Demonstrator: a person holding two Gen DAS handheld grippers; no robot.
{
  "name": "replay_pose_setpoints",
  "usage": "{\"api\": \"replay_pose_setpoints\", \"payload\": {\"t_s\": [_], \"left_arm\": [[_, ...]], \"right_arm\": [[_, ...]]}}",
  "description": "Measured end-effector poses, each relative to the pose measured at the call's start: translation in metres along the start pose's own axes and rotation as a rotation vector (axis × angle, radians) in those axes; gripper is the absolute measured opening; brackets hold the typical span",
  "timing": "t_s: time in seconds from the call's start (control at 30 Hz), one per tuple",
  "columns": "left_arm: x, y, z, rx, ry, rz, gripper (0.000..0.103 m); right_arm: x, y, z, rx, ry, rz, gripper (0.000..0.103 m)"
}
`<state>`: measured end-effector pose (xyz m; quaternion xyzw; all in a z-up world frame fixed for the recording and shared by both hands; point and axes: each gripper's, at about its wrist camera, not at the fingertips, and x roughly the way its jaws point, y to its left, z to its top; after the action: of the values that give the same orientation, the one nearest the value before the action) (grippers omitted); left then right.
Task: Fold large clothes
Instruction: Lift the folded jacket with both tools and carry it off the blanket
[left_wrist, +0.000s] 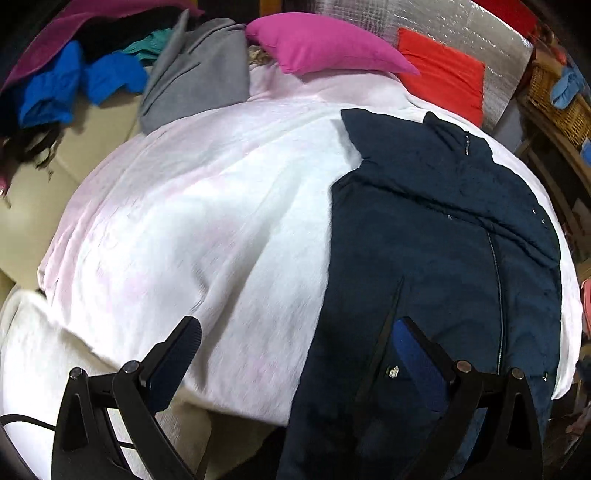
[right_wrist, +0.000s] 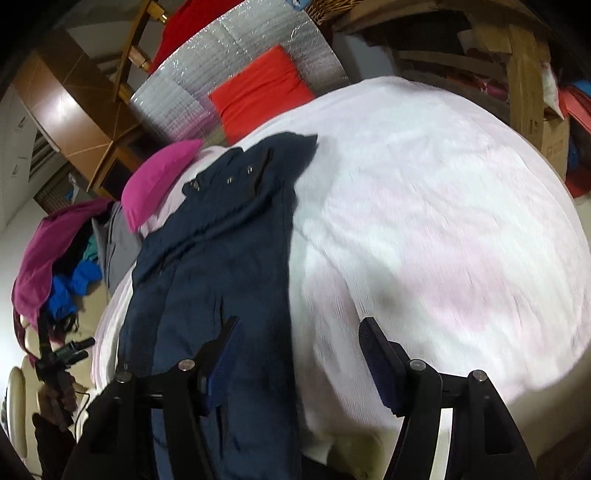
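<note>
Item: one large dark navy jacket (left_wrist: 436, 236), lying on a bed under a pale pink-white blanket (left_wrist: 192, 229). Nearest, left gripper (left_wrist: 295, 354): tongs spread wide, nothing between the pads; one finger hangs over the blanket, the other over the jacket's lower part, and whether it brushes the cloth cannot be told. Right gripper (right_wrist: 295, 354): tongs likewise apart and empty, one finger above the jacket's edge, the other above bare blanket. Condition of the jacket: laid lengthwise in a narrow strip with its hem toward the grippers and its collar toward the pillows, front up, a zip running down the middle, small metal snaps near the collar and one low on the front; the fabric looks soft, slightly quilted and thick. Both long edges run fairly straight, so the sides and sleeves appear already turned in, though no sleeve can be made out for certain. Progress, as a judgement: lengthwise fold seemingly done, crosswise fold from hem to collar remaining, then setting aside. Thick cloth of this kind would likely spring open unless pressed flat. Farther: a pink pillow (left_wrist: 325, 44) just beyond the collar, a red cushion (left_wrist: 443, 74) against a silver foil sheet (left_wrist: 369, 14). Far left: a grey garment (left_wrist: 199, 77) at the blanket's edge, and a heap of blue, teal and purple clothes (left_wrist: 74, 81) apparently unfolded.
</note>
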<state>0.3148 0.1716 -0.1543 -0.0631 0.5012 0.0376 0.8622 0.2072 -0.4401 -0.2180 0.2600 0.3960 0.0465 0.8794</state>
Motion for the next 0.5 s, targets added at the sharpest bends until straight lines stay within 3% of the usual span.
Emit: {"api": "replay_pose_setpoints", "payload": {"t_s": [0.23,0.5], "left_arm": [[0.007,0.005,-0.034,0.016,0.047,0.024,0.103],[0.028,-0.004,-0.063,0.044,0.137,0.011,0.103]], "right_arm": [[-0.008,-0.024,-0.035,0.06,0.029,-0.006,0.069],[-0.004,-0.027,-0.066,0.072,0.136,0.053,0.069]]}}
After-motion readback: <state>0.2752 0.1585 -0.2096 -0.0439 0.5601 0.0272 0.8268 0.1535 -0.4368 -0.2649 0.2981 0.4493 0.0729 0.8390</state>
